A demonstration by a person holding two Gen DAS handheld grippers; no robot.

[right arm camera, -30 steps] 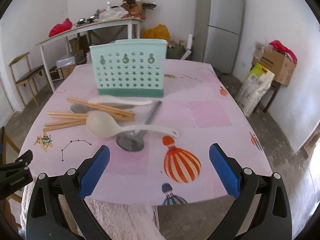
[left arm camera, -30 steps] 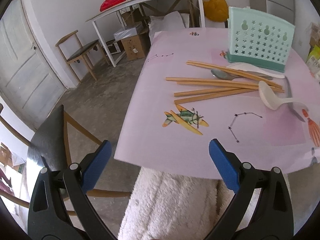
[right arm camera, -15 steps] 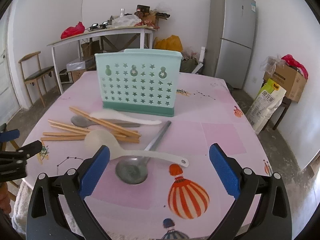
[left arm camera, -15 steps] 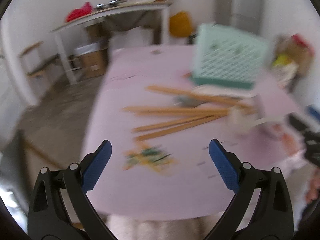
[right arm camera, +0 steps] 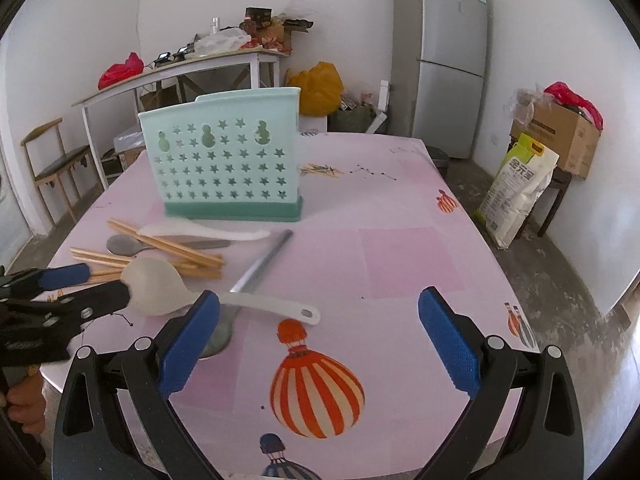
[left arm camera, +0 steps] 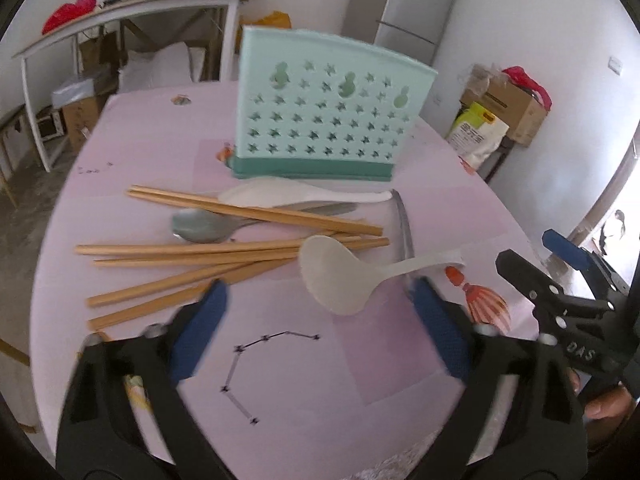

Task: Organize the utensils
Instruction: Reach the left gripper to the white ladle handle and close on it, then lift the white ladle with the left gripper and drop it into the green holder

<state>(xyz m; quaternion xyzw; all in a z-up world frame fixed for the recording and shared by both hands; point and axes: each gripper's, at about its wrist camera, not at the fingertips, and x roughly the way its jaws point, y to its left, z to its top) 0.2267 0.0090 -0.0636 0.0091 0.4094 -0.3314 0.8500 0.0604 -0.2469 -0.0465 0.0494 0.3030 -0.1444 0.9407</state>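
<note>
- Pink patterned cloth covered the table [right arm camera: 400,256] in a white-walled room, an orange-striped balloon print [right arm camera: 316,396] lying nearest the right wrist camera.
- Both claws hung spread wide and held nothing: the left gripper [left arm camera: 320,332] above the near edge, the right gripper [right arm camera: 320,344] over the balloon print.
- Just beyond the left claw lay a white ladle [left arm camera: 340,276], bowl up, its handle crossing a metal ladle [right arm camera: 248,280] whose bowl sat partly hidden behind the right claw's left pad.
- Wooden chopsticks [left arm camera: 224,248] sprawled loose in a crossed pile, one pair resting over a steel spoon [left arm camera: 204,226].
- A white rice paddle [left arm camera: 296,198] lay just before the holder's base.
- Upright at mid-table stood the mint utensil holder [left arm camera: 328,116], pierced with stars and gourd shapes on a darker green foot; nothing showed above its rim.
- Only the right view showed the holder's open top edge, a yellow-and-white sack [right arm camera: 516,196] on the floor and a wooden chair [right arm camera: 52,168]; both showed the grey refrigerator [right arm camera: 444,60] and a cluttered side table [left arm camera: 120,4].
</note>
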